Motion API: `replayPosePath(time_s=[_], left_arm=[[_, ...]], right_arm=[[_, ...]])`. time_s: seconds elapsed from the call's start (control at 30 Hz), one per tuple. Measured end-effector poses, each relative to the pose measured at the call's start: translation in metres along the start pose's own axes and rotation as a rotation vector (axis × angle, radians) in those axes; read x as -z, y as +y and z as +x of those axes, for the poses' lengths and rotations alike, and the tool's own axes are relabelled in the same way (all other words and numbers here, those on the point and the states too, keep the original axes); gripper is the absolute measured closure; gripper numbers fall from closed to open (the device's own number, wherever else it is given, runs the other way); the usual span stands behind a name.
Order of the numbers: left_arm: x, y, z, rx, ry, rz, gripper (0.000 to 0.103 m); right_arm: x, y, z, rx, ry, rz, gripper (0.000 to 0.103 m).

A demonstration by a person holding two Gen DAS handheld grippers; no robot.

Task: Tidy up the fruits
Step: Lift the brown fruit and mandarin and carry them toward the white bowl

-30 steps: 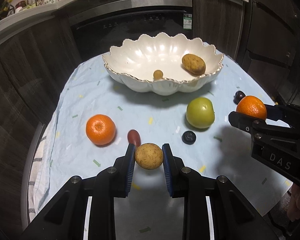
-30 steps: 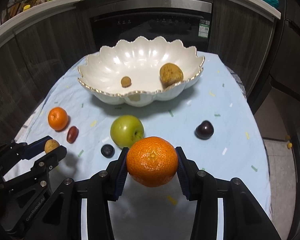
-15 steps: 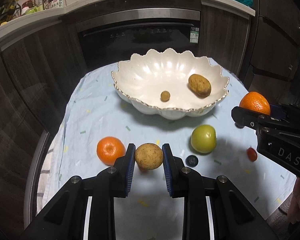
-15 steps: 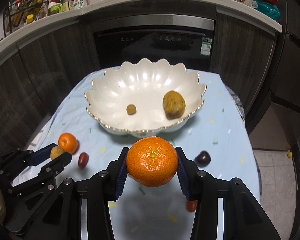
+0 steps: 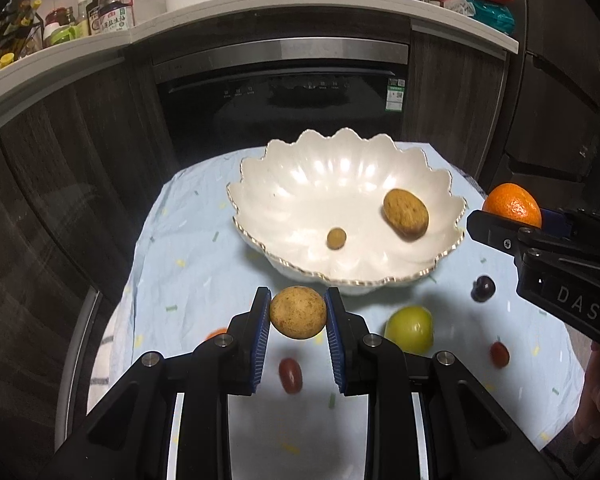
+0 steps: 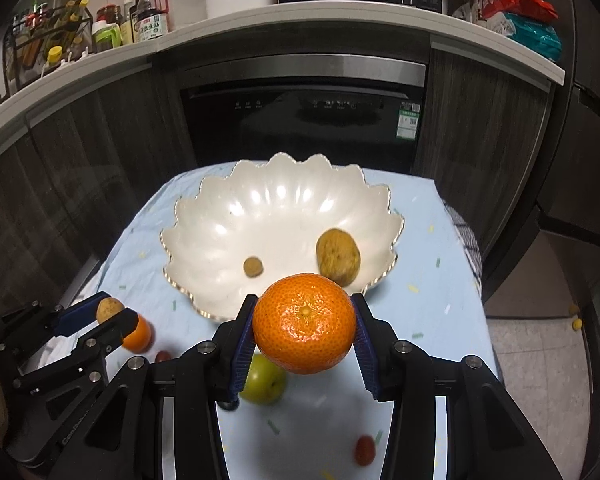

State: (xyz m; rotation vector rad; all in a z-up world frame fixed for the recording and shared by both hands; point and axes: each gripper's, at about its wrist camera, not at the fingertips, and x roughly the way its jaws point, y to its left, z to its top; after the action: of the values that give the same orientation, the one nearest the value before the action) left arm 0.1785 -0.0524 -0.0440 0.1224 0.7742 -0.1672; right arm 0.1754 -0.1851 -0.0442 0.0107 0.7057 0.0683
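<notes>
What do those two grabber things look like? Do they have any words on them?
Both are black and angular, with silver screws and ridged blue pads inside the fingers. The left gripper has faint grey lettering on its side. The right gripper has pale "DAS" letters on its side.

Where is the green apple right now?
In the left wrist view the green apple sits on the blue tablecloth, just in front of the white bowl, right of the left gripper.
</notes>
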Motion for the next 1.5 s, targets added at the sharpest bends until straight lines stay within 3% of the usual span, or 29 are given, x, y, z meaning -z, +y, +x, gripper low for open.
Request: replayPosePath(time_s=[0.57, 1.5], left_arm=[[-0.042, 0.013, 0.032, 0.006, -0.011, -0.013, 0.076], [-0.111, 0.022, 0.118, 0.014, 0.008, -0.021, 0.076]], right_arm=[[-0.039, -0.005, 0.026, 0.003, -0.027, -0.010, 0.057], [-0.087, -0.041, 0.111, 0.043, 0.031, 0.035, 0.057]])
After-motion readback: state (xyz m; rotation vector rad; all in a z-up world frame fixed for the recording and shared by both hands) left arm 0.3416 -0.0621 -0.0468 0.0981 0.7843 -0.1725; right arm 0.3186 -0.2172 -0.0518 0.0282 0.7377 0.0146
